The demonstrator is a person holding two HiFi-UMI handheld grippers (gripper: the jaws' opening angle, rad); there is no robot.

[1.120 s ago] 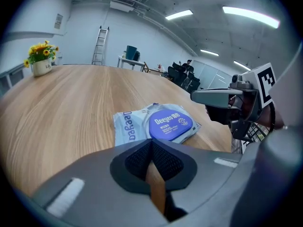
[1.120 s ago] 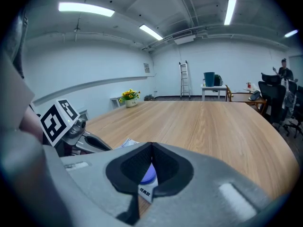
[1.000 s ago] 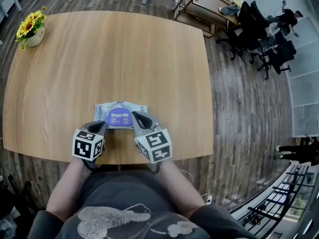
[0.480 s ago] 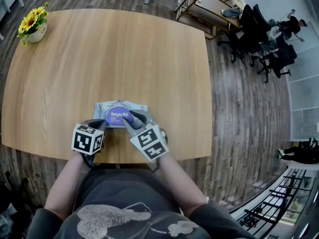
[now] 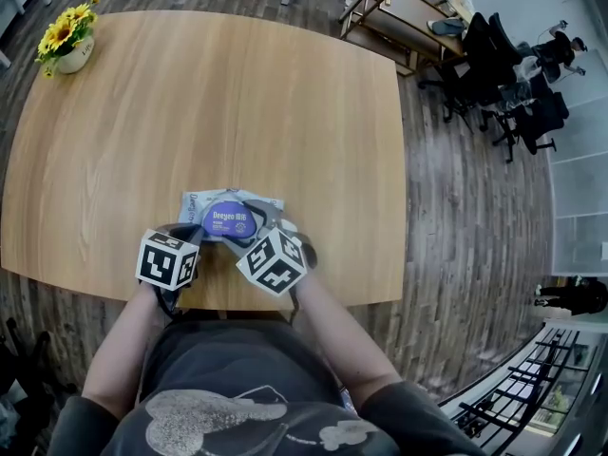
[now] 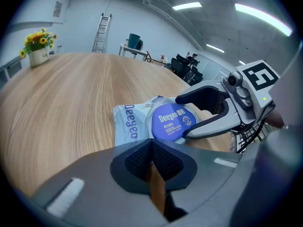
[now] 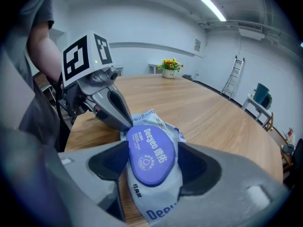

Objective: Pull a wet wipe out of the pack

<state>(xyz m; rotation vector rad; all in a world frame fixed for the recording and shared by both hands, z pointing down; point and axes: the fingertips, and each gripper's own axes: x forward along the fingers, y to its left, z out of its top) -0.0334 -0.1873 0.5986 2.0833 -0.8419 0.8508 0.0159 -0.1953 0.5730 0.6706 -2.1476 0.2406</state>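
The wet wipe pack (image 5: 203,203) lies flat on the wooden table (image 5: 237,103), whose near edge runs just beside the pack, on the person's side. The pack's round purple lid (image 7: 151,155) faces up and is closed.

The left gripper (image 6: 152,148) comes at the pack from its near left corner, with its fingers pressed together. In the right gripper view the left gripper's tips touch the pack's edge right beside the lid. No view shows whether any of the wrapper is caught between them.

The right gripper (image 7: 151,161) reaches over the pack from its near right side. Its jaws have just been opening and now stand wide apart, one on each side of the lid, which sits between them. The pads flank the lid without squeezing it.

Well beyond the pack, at the far left corner, stands a pot of yellow flowers (image 5: 66,38). Black office chairs (image 5: 518,84) are on the floor far off to the pack's right.
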